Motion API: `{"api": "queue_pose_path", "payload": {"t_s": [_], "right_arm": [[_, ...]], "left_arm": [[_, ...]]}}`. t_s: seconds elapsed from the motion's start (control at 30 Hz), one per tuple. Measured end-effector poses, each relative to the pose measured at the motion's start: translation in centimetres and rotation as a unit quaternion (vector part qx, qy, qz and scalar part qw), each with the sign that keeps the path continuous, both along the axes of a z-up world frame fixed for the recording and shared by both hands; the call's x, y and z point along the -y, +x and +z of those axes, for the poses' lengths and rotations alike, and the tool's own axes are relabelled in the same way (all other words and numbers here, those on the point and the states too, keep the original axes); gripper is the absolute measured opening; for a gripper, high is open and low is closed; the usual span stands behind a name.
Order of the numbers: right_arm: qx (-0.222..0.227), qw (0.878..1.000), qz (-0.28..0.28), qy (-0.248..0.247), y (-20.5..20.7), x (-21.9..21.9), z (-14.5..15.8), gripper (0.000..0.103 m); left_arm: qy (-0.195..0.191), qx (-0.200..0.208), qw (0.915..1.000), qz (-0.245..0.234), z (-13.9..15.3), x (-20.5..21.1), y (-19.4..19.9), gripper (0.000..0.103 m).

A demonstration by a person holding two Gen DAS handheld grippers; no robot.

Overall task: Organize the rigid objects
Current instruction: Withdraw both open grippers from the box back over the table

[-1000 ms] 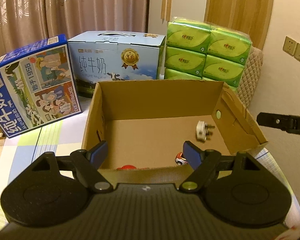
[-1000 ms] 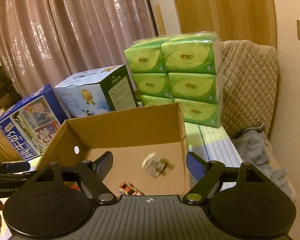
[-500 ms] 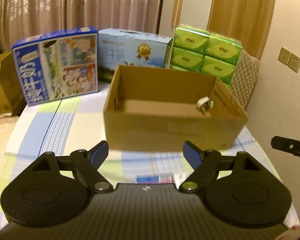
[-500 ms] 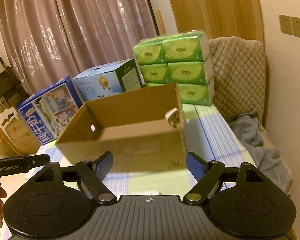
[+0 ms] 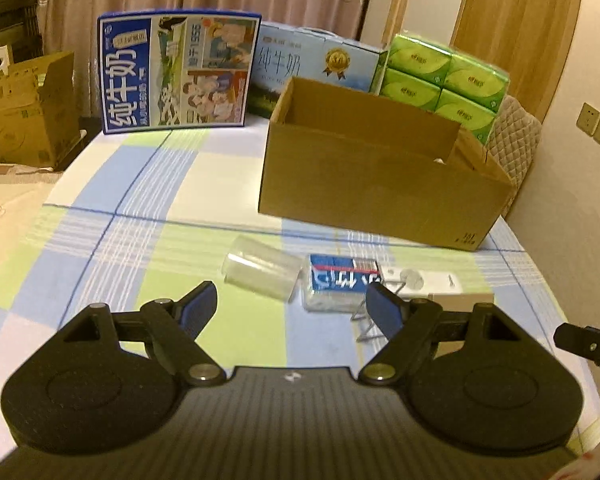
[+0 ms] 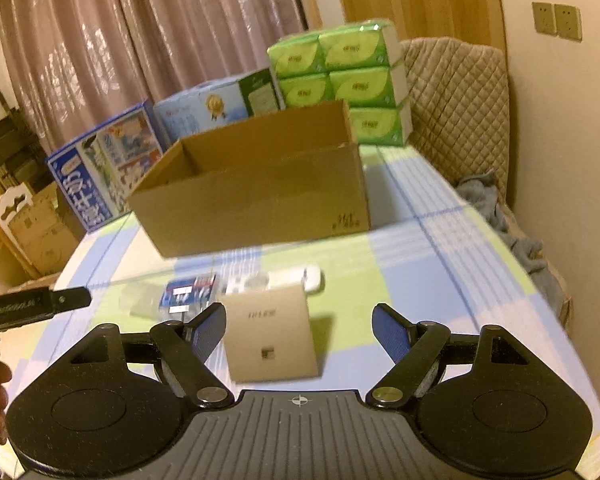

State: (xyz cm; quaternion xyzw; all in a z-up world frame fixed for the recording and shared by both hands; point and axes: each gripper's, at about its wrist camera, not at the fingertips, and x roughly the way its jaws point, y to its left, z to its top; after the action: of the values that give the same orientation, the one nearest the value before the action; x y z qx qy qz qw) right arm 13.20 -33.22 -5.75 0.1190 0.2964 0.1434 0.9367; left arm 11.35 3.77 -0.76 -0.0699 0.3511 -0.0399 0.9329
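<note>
An open cardboard box point(image 5: 380, 184) point(image 6: 260, 200) stands on the checked tablecloth. In front of it lie a clear plastic cup point(image 5: 260, 274) on its side, a blue and white packet point(image 5: 342, 282) point(image 6: 188, 292), a thin wire piece point(image 5: 364, 320), a white flat device point(image 5: 420, 280) point(image 6: 296, 278) and a small tan box point(image 6: 268, 336) point(image 5: 460, 298). My left gripper point(image 5: 290, 312) is open, held back from the cup and packet, with nothing between its fingers. My right gripper point(image 6: 298, 328) is open too, with the tan box lying between and just beyond its fingertips, untouched.
Two milk cartons point(image 5: 176, 80) point(image 5: 312, 64) and a stack of green tissue packs point(image 5: 444, 80) point(image 6: 340, 72) stand behind the box. A quilted chair point(image 6: 456, 108) with a grey cloth point(image 6: 508, 224) sits at the right. Another cardboard box point(image 5: 24, 104) is off the table at left.
Both grippers have pulled back and sunk away from the cardboard box. Its inside has dropped out of sight, and the loose items in front of it have come into view.
</note>
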Motion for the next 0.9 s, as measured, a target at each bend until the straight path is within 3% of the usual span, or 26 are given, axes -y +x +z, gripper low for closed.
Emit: {"api": "queue_pose_path", "payload": {"t_s": [0.33,0.43,0.6,0.9], "right_arm": [[-0.009,0.999,0.028,-0.014,1.4,-2.7,-2.9,0.077],[-0.014,0.999,0.033,-0.013,2.2,-3.7,-3.9,0.077],[-0.015,0.999,0.036,-0.028,3.5,-5.2,-5.3,0.089],[-0.02,0.998,0.036,-0.053,5.4,-6.7,-6.8,0.09]], "left_arm": [[0.016,-0.018,0.9993,-0.029,-4.8,0.8,-0.5,0.078],[0.023,-0.01,0.999,-0.037,-5.0,0.9,-0.3,0.078],[0.034,0.0,0.9989,-0.033,-5.2,1.1,0.4,0.078],[0.019,-0.005,0.9996,-0.018,-5.7,1.2,1.6,0.078]]}}
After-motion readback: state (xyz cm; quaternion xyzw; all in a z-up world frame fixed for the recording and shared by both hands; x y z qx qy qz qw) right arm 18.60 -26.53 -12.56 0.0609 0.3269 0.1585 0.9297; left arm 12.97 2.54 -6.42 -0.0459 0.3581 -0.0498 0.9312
